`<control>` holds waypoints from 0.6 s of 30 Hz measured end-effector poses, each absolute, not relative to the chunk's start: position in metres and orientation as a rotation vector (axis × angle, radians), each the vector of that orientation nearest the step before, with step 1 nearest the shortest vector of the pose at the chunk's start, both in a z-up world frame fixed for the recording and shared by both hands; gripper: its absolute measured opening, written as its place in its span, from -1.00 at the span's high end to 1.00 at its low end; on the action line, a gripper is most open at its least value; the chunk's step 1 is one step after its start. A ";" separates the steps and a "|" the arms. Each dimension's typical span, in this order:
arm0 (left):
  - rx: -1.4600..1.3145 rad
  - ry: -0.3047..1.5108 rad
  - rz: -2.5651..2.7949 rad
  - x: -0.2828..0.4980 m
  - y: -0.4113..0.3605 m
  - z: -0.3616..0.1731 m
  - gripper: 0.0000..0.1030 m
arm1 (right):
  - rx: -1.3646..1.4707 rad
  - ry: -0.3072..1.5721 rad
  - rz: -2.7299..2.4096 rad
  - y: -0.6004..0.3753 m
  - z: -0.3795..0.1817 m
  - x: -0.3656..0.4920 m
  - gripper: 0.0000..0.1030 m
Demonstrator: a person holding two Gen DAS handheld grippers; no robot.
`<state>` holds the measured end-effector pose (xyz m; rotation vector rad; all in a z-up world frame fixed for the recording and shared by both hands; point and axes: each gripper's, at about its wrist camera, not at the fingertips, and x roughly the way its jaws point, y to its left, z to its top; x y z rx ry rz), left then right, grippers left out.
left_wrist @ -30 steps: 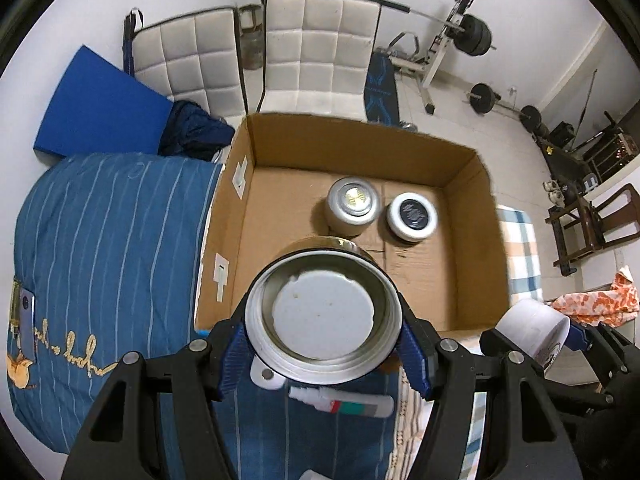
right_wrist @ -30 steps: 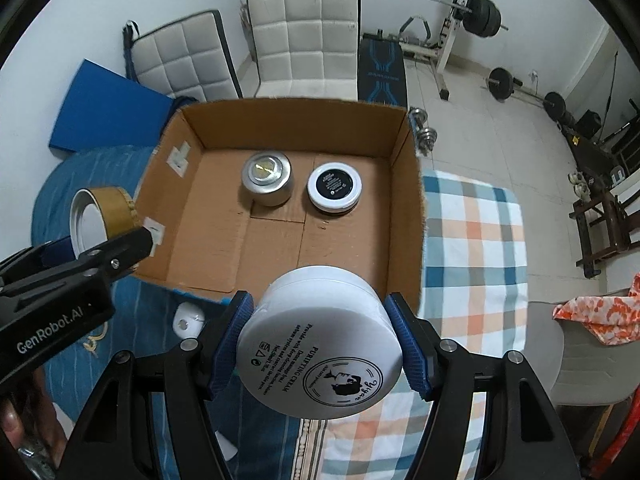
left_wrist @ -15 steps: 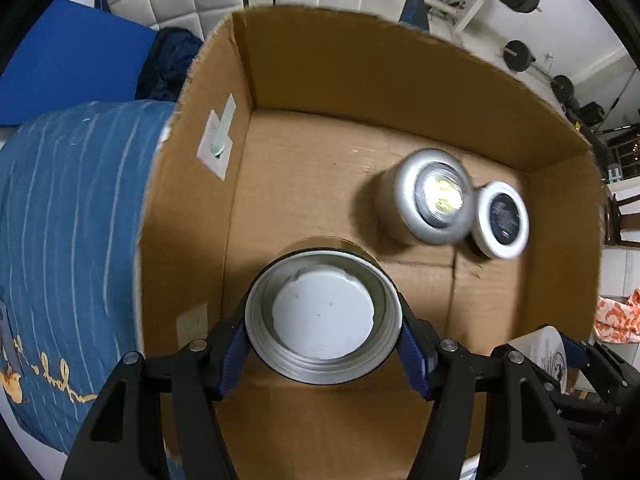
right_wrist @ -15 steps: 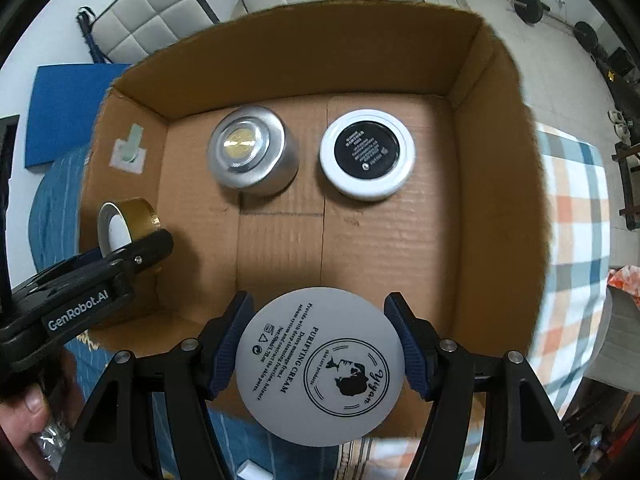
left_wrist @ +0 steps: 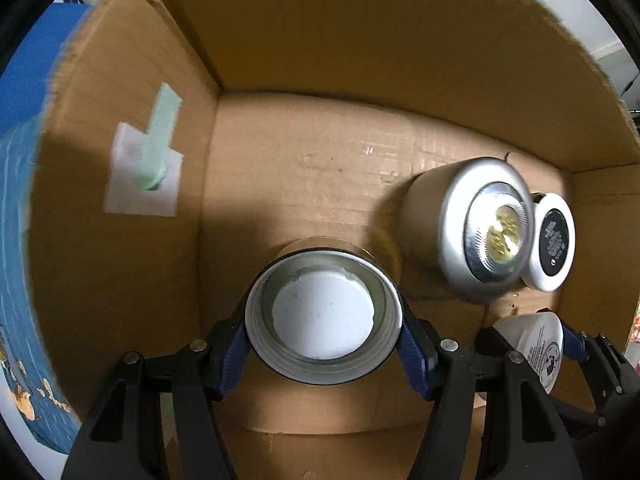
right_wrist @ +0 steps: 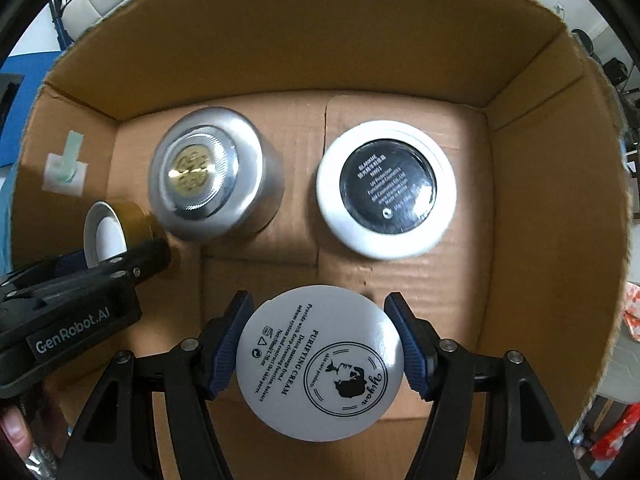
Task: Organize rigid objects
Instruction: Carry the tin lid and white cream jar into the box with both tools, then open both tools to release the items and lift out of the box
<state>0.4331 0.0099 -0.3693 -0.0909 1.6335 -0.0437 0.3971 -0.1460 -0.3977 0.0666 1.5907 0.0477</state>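
Observation:
My left gripper (left_wrist: pixel 323 342) is shut on a gold jar (left_wrist: pixel 323 316) with a white underside, held low inside the cardboard box (left_wrist: pixel 120 80) near its left wall. My right gripper (right_wrist: pixel 320 354) is shut on a white cream jar (right_wrist: pixel 320 364) with black print, also inside the box (right_wrist: pixel 540 200) near the front. On the box floor stand a silver jar (right_wrist: pixel 212 176) with a gold emblem and a white jar with a black lid (right_wrist: pixel 386 188), side by side. The silver jar (left_wrist: pixel 476 228) and white jar (left_wrist: pixel 552 240) sit right of my left gripper. The gold jar (right_wrist: pixel 116 228) shows at left in the right wrist view.
A taped label (left_wrist: pixel 146 168) is stuck on the box's left wall. Blue striped bedding (left_wrist: pixel 16 280) lies outside the box at left. A person's fingers (right_wrist: pixel 16 436) hold the left gripper's body (right_wrist: pixel 72 320).
Both grippers have come down from above the box rim into the box, each still holding its jar. The box walls now fill both views.

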 end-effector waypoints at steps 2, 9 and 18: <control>-0.099 1.657 -0.047 0.436 0.009 -0.377 -0.21 | 0.059 1.591 0.040 -0.145 -0.403 0.400 -0.36; -0.090 1.693 -0.046 0.442 0.005 -0.383 -0.23 | 0.084 1.636 0.058 -0.151 -0.414 0.410 -0.36; -0.140 1.729 -0.048 0.446 0.011 -0.367 -0.29 | 0.124 1.680 0.057 -0.163 -0.418 0.418 -0.43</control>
